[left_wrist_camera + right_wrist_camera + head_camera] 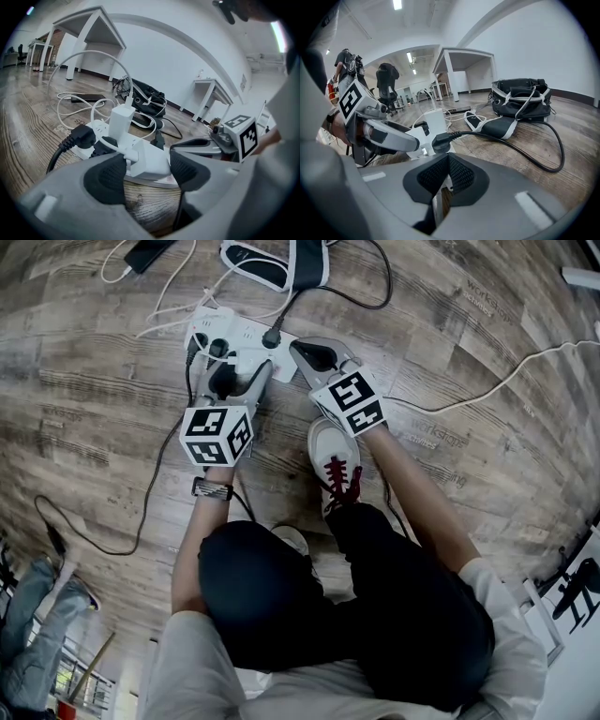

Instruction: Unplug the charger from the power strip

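A white power strip (246,334) lies on the wood floor with black plugs (77,138) and an upright white charger (121,123) in it. At the strip's near end sits a second white charger block (146,161), between the jaws of my left gripper (147,165). Those jaws stand wide, and I see no pad pressing the block. My left gripper (228,374) reaches the strip from the near side. My right gripper (306,353) rests at the strip's right end with its pads (457,173) together and nothing between them. A black plug (440,142) sits just beyond its tips.
A black and white bag (281,263) lies beyond the strip, with a black cable running to it. White cables (164,296) loop at the far left, near a dark phone (145,254). Another white cable (506,381) crosses the right. My shoe (333,460) is just behind the grippers.
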